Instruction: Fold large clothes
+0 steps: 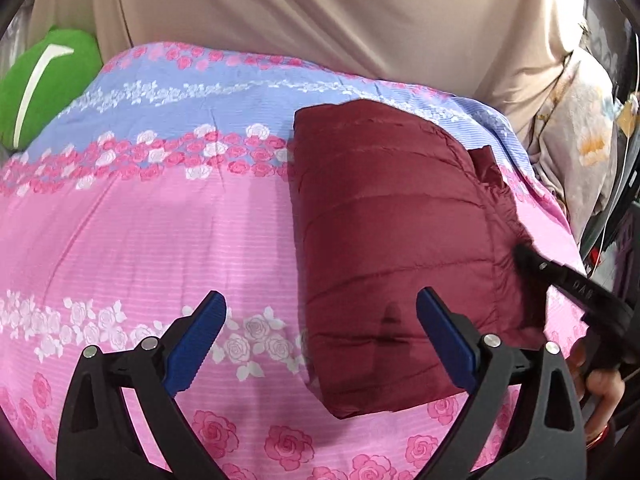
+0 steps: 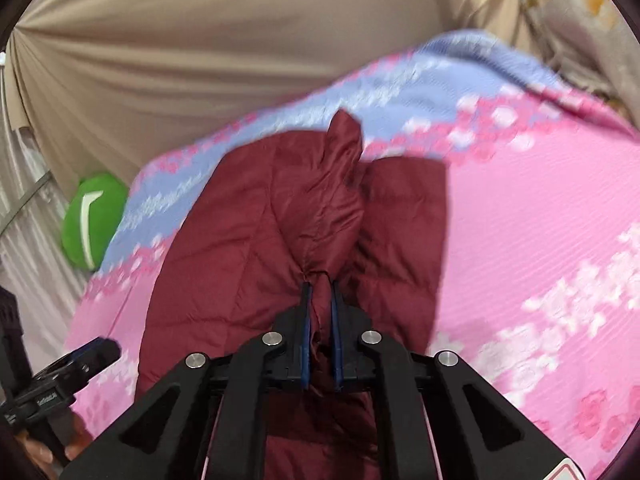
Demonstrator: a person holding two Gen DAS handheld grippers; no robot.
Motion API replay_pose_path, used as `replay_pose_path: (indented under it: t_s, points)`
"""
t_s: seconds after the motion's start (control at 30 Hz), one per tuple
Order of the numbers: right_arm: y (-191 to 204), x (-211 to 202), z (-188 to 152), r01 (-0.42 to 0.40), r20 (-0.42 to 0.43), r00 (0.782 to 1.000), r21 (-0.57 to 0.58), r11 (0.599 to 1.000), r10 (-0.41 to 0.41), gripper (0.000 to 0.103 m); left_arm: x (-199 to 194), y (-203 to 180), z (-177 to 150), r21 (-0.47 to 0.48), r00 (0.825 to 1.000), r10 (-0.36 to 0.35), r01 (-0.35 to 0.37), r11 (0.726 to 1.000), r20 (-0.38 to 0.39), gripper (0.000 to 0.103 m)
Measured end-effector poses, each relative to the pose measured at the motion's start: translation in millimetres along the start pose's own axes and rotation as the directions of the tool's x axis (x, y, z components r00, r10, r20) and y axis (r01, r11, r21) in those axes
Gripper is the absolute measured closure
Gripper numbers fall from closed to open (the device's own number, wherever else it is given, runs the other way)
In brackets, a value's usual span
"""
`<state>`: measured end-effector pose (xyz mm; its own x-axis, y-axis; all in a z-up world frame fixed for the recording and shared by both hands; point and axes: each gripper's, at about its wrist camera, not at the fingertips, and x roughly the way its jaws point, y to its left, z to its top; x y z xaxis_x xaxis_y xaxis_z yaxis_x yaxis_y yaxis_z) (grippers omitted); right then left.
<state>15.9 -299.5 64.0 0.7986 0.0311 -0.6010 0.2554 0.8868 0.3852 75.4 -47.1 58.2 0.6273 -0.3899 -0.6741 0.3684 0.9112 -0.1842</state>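
A folded maroon quilted jacket lies on a bed covered by a floral bedsheet banded in pink and pale blue with rose prints. In the left wrist view the jacket sits to the right of centre as a compact, puffy block, its near edge close to the left gripper, whose jaws stand wide apart above the sheet with nothing between the blue pads; the right-hand pad overlaps the jacket's near corner in the picture, though whether it touches the fabric cannot be told. The right gripper is nearly closed, its two blue pads pinching a raised ridge of the jacket's fabric, which bunches up and rises in a wrinkled fold ahead of the fingertips. In the left view that same gripper enters from the right edge as a dark blurred tip at the jacket's side, with part of a hand behind it. A green cushion with a white stripe rests at the far left corner of the bed, against a beige curtain that hangs behind it. A pale flowered cloth hangs at the right, beside the curtain.
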Motion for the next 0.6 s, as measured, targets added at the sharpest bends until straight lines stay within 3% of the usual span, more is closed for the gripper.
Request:
replay_pose_path:
  t_s: [0.07,0.17,0.3,0.33,0.4,0.43,0.47,0.6]
  points:
    - [-10,12,-3,0.055,-0.026,0.998,0.007,0.998,-0.055,0.096,5,-4,0,0.005,1.0,-0.009,0.009,1.0,-0.007,0.009]
    - [-17,41,-15,0.073,-0.087,0.994,-0.002,0.997,-0.072,0.096,22,-9,1,-0.001,0.998,-0.044,0.044,0.999,-0.048,0.009]
    - [-10,24,-11,0.078,-0.075,0.994,-0.007,0.997,-0.079,0.089,37,-18,1,0.004,0.994,-0.07,0.071,0.997,-0.087,0.009]
    - [-10,17,-11,0.072,-0.063,0.995,0.004,0.997,-0.072,0.08,39,-19,1,0.009,0.993,-0.072,0.073,0.997,-0.09,0.009]
    - [-13,-4,-16,0.06,-0.04,0.997,0.021,0.998,-0.059,0.052,41,-18,1,0.012,0.994,-0.07,0.072,0.997,-0.089,0.009]
    - [-15,-11,-18,0.053,-0.035,0.998,0.032,0.998,-0.052,0.03,42,-16,2,0.01,0.993,-0.072,0.074,0.997,-0.093,0.009]
    - [-18,-16,-22,0.039,-0.037,0.999,0.045,0.998,-0.038,0.025,44,-14,3,-0.002,0.992,-0.08,0.08,0.997,-0.099,0.008]
    - [-36,-13,-38,-0.062,-0.132,0.988,0.147,0.987,0.082,0.023,51,-2,7,-0.05,0.987,-0.116,0.111,0.993,-0.114,0.007]
